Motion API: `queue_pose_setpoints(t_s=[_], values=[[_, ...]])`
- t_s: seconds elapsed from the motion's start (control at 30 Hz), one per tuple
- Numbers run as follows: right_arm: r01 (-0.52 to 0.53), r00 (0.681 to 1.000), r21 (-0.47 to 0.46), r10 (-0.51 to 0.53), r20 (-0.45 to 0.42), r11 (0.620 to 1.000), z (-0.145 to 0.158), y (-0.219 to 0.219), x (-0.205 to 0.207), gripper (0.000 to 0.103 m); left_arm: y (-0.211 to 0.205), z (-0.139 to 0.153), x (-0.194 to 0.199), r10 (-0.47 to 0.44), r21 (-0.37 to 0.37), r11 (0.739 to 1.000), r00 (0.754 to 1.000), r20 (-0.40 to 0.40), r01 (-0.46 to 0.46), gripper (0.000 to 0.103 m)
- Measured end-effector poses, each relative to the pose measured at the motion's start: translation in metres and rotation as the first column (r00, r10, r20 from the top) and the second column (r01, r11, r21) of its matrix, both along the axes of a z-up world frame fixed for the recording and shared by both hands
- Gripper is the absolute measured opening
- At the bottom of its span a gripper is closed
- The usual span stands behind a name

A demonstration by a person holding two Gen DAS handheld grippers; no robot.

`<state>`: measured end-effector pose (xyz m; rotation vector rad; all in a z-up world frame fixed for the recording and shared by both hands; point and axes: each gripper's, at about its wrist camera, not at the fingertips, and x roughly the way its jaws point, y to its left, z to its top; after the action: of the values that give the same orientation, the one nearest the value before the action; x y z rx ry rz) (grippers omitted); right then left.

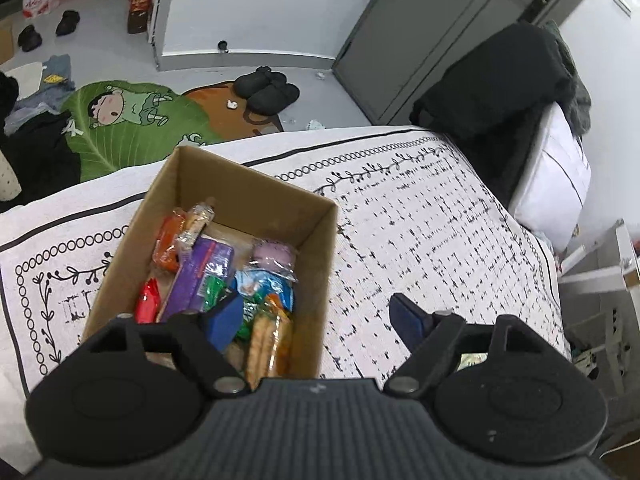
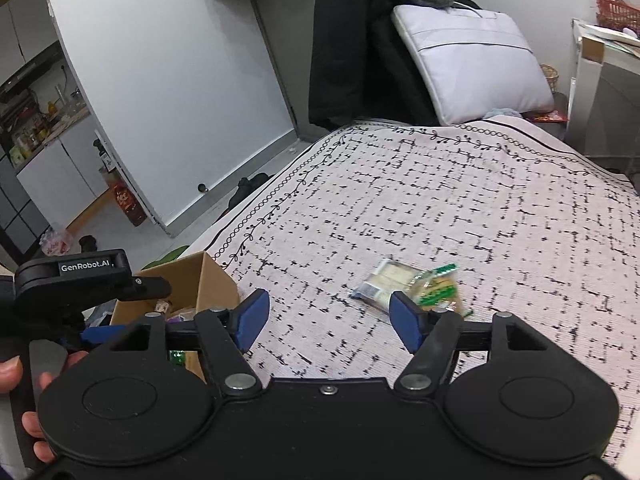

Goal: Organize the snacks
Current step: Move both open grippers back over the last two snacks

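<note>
On the bed, toward its left edge, a cardboard box (image 1: 208, 184) sits on the white bedspread (image 1: 420, 220) with its black dashes and leafy border. Snack packets (image 1: 224, 276) fill its bottom: orange, red, purple, blue and green wrappers, plus a clear sleeve of crackers (image 1: 268, 340) against the near wall. Over the near end of the box hovers the left gripper (image 1: 320, 320), jaws wide with nothing between them, 1 blue pad above the packets and the other above the bedspread. Further right, the right gripper (image 2: 328, 320) hangs over bare cloth, its jaws also apart and empty. Just beyond its right pad lies 1 more snack packet (image 2: 404, 284), pale with green print, flat on the bedspread and well apart from the box. Past the foot of the bed, dark clothing (image 2: 352, 48) and a pale pillow (image 2: 476, 60) lean by the wall.
</note>
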<state>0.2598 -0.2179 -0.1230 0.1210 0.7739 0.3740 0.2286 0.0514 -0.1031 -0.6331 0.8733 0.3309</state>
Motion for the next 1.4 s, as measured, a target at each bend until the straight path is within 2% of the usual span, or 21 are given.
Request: queue_pose_setpoints(t_s=[0.23,0.6,0.97,1.2,1.4], values=[[0.013,1.0,0.008,-0.013,-0.003,1.0,0.004,-0.027,-0.005,0.067,-0.023,0.004,0.002,-0.024,0.059,0.998,1.0,-0.002,0.024,0.079],[0.046,0.999,0.032,-0.046,-0.004,0.998,0.0,-0.074,-0.009,0.07,-0.07,0.009,0.004,-0.178,0.11,0.979,0.983,0.048,0.172,0.079],[0.062,0.997,0.089,-0.058,-0.046,0.994,-0.028,-0.101,0.009,0.07,-0.101,-0.002,0.018,-0.262,0.128,0.959,0.964,0.053,0.254,0.079],[0.099,0.991,0.158,-0.083,-0.104,0.982,-0.056,-0.112,0.03,0.07,-0.117,-0.013,0.036,-0.301,0.126,0.949,0.951,0.072,0.29,0.079],[0.11,0.984,0.21,-0.077,-0.159,0.972,-0.078,-0.111,0.052,0.068,-0.123,-0.022,0.054,-0.305,0.082,0.951,0.949,0.076,0.299,0.079]])
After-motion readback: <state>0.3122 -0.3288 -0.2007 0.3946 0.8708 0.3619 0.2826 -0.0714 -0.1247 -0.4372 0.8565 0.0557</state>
